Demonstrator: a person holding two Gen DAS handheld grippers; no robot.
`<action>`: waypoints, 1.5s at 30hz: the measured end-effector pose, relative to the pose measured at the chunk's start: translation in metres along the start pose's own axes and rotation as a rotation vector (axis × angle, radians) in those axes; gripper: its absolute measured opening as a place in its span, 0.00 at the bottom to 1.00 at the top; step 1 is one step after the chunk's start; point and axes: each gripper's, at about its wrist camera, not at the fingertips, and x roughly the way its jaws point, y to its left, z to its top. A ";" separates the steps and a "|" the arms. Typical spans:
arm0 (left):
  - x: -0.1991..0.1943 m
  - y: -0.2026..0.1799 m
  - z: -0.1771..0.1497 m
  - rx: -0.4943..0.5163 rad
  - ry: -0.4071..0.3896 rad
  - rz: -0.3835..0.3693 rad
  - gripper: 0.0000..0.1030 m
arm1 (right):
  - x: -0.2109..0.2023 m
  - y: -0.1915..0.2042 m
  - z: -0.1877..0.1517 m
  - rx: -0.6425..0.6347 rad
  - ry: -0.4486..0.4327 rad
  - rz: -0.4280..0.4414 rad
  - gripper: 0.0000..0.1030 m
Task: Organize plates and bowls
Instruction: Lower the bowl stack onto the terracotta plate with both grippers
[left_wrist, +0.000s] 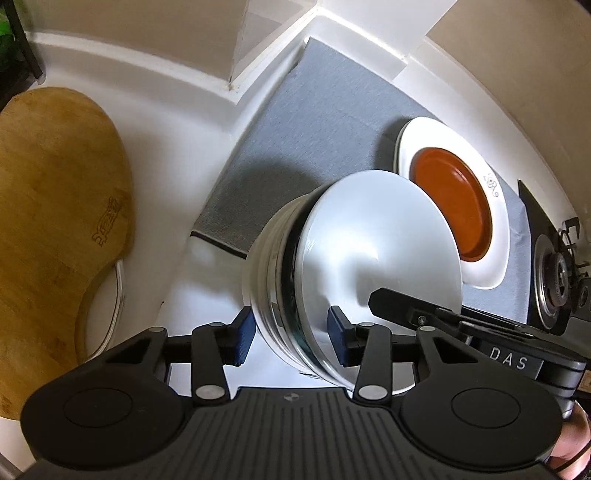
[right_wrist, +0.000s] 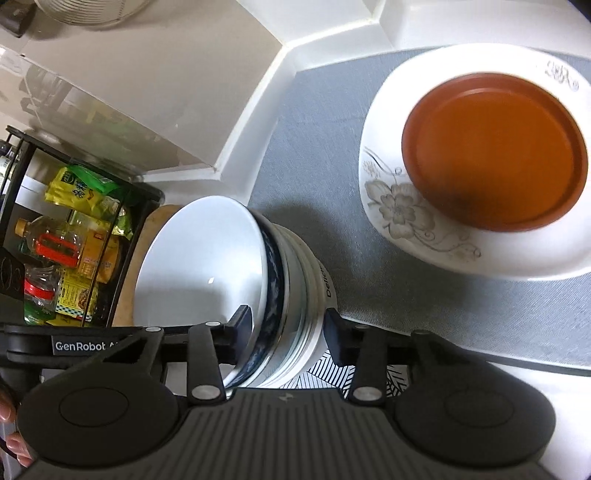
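A stack of several nested bowls (left_wrist: 325, 266), white on top, is held between both grippers above the white counter. My left gripper (left_wrist: 291, 336) is shut on one side of the stack's rims. My right gripper (right_wrist: 288, 332) is shut on the opposite side of the same stack (right_wrist: 236, 266). An orange-brown plate (left_wrist: 454, 199) sits on a white flowered plate (left_wrist: 498, 236) on the grey mat (left_wrist: 325, 133); both also show in the right wrist view, the orange plate (right_wrist: 495, 151) on the flowered plate (right_wrist: 406, 218), right of the stack.
A wooden cutting board (left_wrist: 55, 221) lies on the counter at left. A gas burner (left_wrist: 554, 280) is at the far right. A black rack with bottles and packets (right_wrist: 70, 236) stands beyond the stack. White wall ledges (left_wrist: 236, 74) border the mat.
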 end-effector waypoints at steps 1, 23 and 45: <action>-0.001 -0.003 0.001 0.003 -0.003 0.003 0.44 | -0.005 -0.001 0.001 -0.012 -0.004 -0.002 0.45; -0.004 -0.144 0.078 0.123 -0.081 -0.066 0.46 | -0.117 -0.062 0.099 -0.022 -0.209 -0.066 0.44; 0.090 -0.178 0.079 0.111 -0.030 -0.073 0.48 | -0.080 -0.143 0.101 0.047 -0.159 -0.131 0.45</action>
